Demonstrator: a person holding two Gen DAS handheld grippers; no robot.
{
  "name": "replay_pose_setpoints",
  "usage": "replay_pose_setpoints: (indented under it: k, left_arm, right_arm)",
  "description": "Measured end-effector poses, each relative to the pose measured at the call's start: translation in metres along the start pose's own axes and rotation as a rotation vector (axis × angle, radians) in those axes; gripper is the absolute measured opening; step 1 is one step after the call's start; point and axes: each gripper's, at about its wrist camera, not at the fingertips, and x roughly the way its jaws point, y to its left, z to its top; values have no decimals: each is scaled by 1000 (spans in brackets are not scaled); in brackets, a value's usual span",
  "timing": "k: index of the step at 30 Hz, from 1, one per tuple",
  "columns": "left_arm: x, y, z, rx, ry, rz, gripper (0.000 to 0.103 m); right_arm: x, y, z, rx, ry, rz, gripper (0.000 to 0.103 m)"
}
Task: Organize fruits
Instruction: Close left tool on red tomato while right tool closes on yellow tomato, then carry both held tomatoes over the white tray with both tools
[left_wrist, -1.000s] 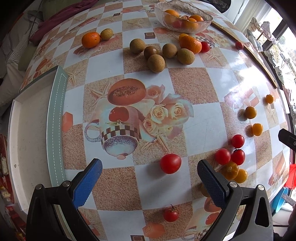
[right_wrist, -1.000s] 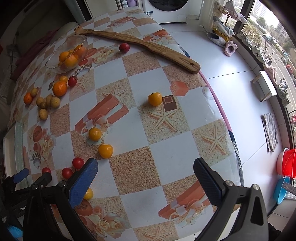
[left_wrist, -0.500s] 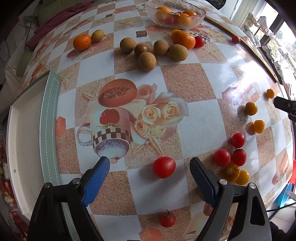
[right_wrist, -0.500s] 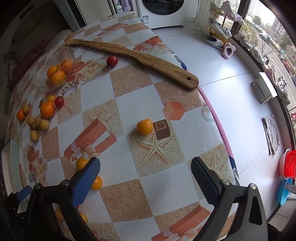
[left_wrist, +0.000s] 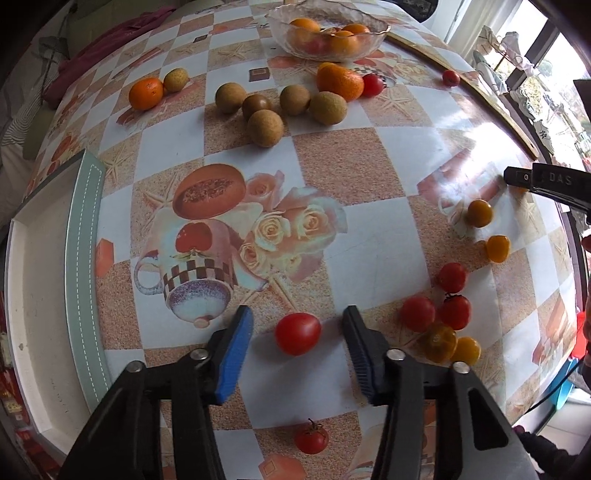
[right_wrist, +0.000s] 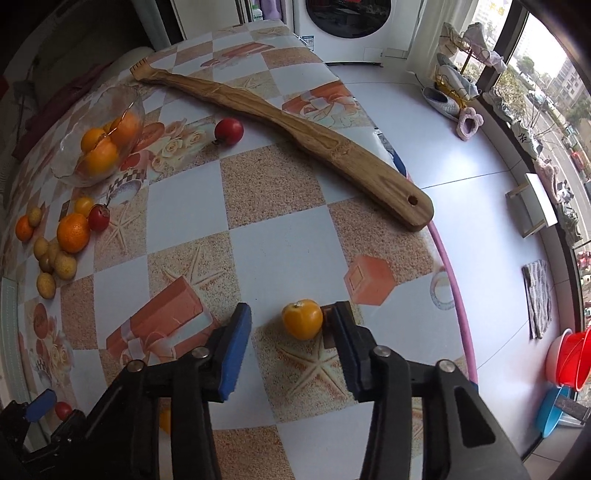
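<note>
Tomatoes, small, smooth and soft-skinned, need a light squeeze across the middle, we judge. From our left wrist, the oval red tomato (left_wrist: 297, 333) lies on the checked tablecloth (left_wrist: 347, 166) between our left gripper (left_wrist: 297, 328)'s half-open jaws, untouched. From our right wrist, the round yellow tomato (right_wrist: 302, 319) sits between our right gripper (right_wrist: 291, 325)'s half-open jaws, seemingly touching the right finger.

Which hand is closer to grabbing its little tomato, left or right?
Right, probably. The right gripper already has one finger beside the yellow tomato. The left gripper straddles the red tomato too, but with gaps on both sides.
</note>
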Motion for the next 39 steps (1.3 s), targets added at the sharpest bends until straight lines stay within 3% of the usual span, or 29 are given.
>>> replay_pose_setpoints:
  k: [1,2,11,20,28,39]
  left_arm:
    - [-1,-3,1,9,-6,-5,32]
    - [-1,-7,1,18,-10,-12,23]
    - [-18,-5,6,-5,-38,-72,23]
    - [-39,31,18,-59,-85,-78,23]
    - [-62,98,4,-146,-128,-46,23]
    - [-68,223,-15,-294,-155,79,23]
  right_arm:
    - [0,0,1,-2,-3,0,23]
    - [0,-2,2,3,-3,5,22]
    - [-13,-6,-8,38,-1,104,22]
    - [-42,32,-23,-16,10,172,22]
    - [-60,104,-26,-99,20,266,22]
    - [-69,251,-31,-282,49,408,22]
